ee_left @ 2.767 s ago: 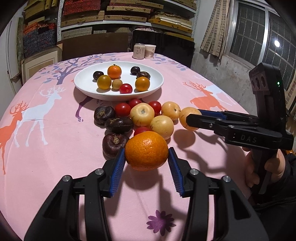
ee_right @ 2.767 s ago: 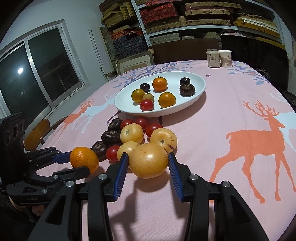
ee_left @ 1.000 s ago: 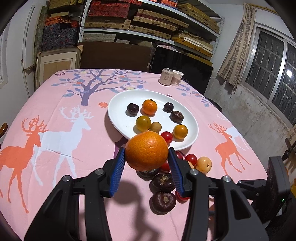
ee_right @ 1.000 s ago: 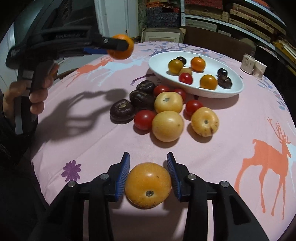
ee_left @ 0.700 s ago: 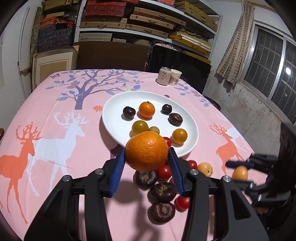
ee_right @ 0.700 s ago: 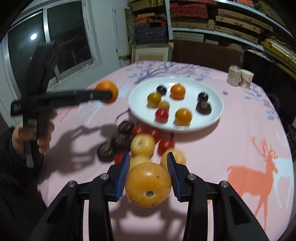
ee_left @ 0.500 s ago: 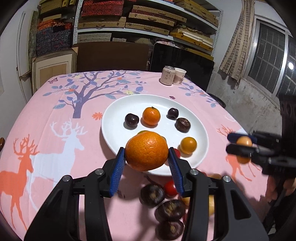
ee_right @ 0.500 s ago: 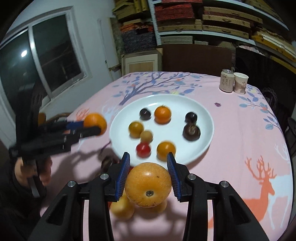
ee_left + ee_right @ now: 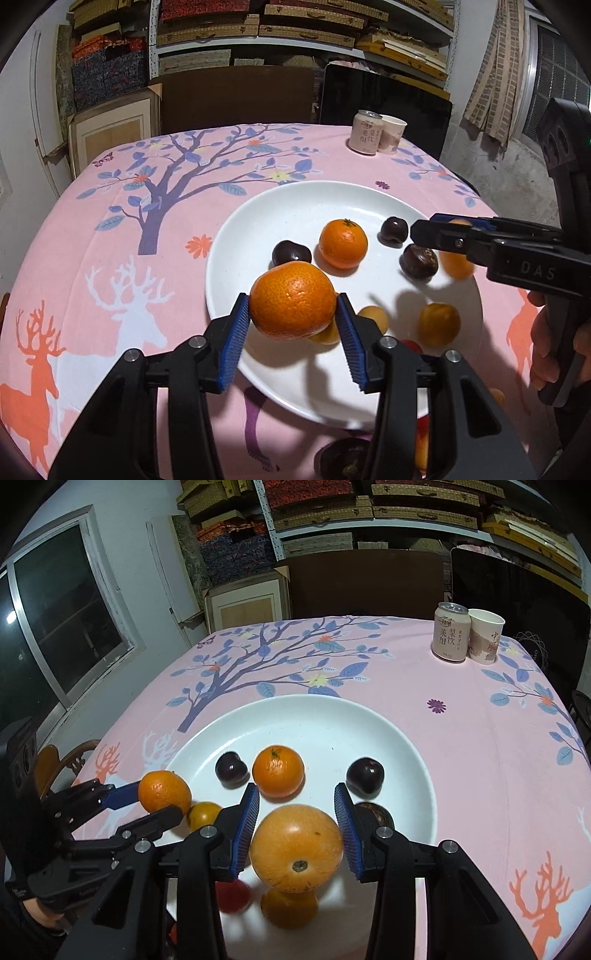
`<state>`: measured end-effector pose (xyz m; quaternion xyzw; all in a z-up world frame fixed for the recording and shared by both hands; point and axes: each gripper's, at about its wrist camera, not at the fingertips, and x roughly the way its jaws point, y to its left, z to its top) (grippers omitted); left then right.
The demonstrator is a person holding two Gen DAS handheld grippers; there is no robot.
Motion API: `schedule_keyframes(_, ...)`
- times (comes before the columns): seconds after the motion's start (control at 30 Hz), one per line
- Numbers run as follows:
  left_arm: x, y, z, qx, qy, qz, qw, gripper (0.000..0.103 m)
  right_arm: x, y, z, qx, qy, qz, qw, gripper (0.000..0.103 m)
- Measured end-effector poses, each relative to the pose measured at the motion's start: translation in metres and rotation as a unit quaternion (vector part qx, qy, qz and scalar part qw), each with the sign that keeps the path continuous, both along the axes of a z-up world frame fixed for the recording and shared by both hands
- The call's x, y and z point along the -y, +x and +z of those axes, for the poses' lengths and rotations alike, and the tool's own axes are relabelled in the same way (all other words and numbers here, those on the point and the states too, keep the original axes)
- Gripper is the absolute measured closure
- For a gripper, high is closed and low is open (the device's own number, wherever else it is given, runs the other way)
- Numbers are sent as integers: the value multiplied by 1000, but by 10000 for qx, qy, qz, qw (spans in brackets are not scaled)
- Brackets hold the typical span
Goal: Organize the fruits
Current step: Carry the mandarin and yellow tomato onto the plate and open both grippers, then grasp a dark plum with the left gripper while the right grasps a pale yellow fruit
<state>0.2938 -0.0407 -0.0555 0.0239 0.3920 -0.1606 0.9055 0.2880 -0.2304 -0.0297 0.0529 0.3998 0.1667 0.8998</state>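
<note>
1. Left gripper (image 9: 293, 319) pinches a tangerine (image 9: 291, 301) betw. its blue pads, held in the air over the near-left part of the white plate (image 9: 251, 236).
2. Right gripper (image 9: 295, 821) has its pads at both sides of a yellow-orange fruit (image 9: 295, 847), above the plate's near side. Looks like pinching, though the pads' contact is not fully clear.
3. Already on the plate: a 2nd tangerine (image 9: 277, 771) near the middle, two dark plums (image 9: 231, 768) either side of it, a brown wrinkled fruit (image 9: 419, 261), plus a few small yellow-orange ones and a red one toward the near rim.
4. Left to do, my guess: set both held fruits down on the plate, then fetch the rest. A dark fruit (image 9: 345, 459) and bits of others show on the tablecloth (image 9: 110, 258) just off the plate's near rim.
5. Can (image 9: 451, 632) and paper cup (image 9: 485, 636) stand at the cloth's far right corner, well apart from the plate.
</note>
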Motion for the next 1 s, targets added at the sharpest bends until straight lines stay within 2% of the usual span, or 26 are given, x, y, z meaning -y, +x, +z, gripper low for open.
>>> schedule_keyframes(0.03,-1,1,0,-11,-22,14,10000,55,-1,1,1,45,-12,-28,10000,44)
schedule_keyframes(0.07,-2,2,1,-14,-57,37,10000,52,-1,-1,5,149,-21,-88,9998,30)
schedule_keyframes(0.1,-3,1,2,9,-80,77,9999,44,0,-2,8,253,10,-105,9996,28)
schedule_keyframes(0.13,-5,-1,4,51,-105,116,9999,38,0,-6,11,309,34,-95,9995,28)
schedule_keyframes(0.33,-12,-27,22,292,-219,127,9993,35,4,-41,22,358,14,-33,9994,28)
schedule_keyframes(0.43,-18,-56,32,487,-244,75,9985,21,8,-71,23,376,43,17,9993,28)
schedule_keyframes(0.53,-27,-89,37,528,-272,-53,9982,19,14,-103,20,392,-17,8,9992,28)
schedule_keyframes(0.6,-34,-111,37,514,-278,-106,9982,11,19,-124,15,396,-77,-31,9992,28)
schedule_keyframes(0.77,-39,-163,19,331,-9,-434,9985,11,33,-169,-3,322,121,-163,9993,28)
schedule_keyframes(0.9,-21,-197,-5,349,599,-724,9950,13,48,-189,-22,232,379,-341,9984,28)
schedule_keyframes(0.93,-15,-201,-11,326,702,-783,9939,21,49,-191,-26,187,415,-374,9983,28)
schedule_keyframes(1.0,-5,-202,-21,241,827,-833,9928,29,52,-194,-32,113,486,-430,9978,28)
